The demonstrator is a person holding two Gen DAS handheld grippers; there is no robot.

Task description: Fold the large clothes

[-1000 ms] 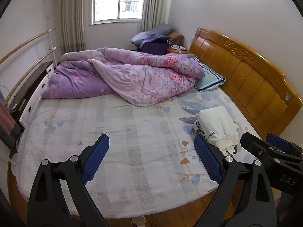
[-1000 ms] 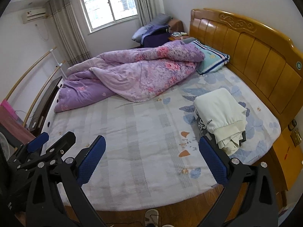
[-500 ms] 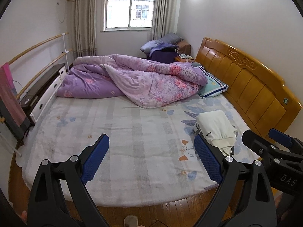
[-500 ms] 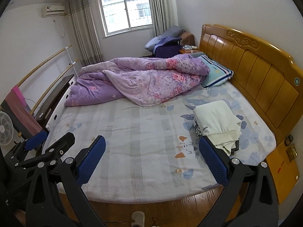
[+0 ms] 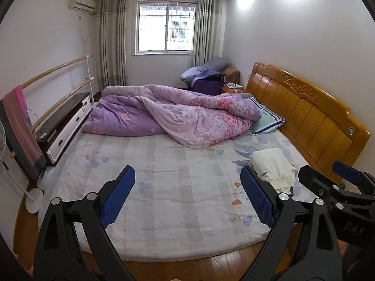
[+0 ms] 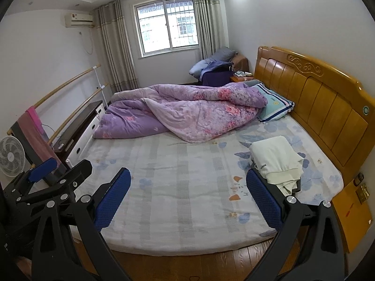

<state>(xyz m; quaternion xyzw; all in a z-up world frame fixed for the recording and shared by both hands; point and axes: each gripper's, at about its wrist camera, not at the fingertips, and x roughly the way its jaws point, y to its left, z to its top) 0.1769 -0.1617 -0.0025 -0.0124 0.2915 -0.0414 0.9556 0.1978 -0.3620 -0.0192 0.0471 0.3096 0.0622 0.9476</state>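
Bed (image 5: 164, 199) farther off now; folded garment (image 6: 276, 161) unmoved; both jaws wide, empty.

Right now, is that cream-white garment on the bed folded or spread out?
Folded. The cream-white garment lies as a compact, layered bundle near the wooden headboard, its cuffed edges stacked at the near end, not spread across the floral bedsheet.

Glossy wooden headboard (image 6: 323, 107), soft cloth quilt (image 6: 187, 114), matt cream garment (image 6: 276, 161)
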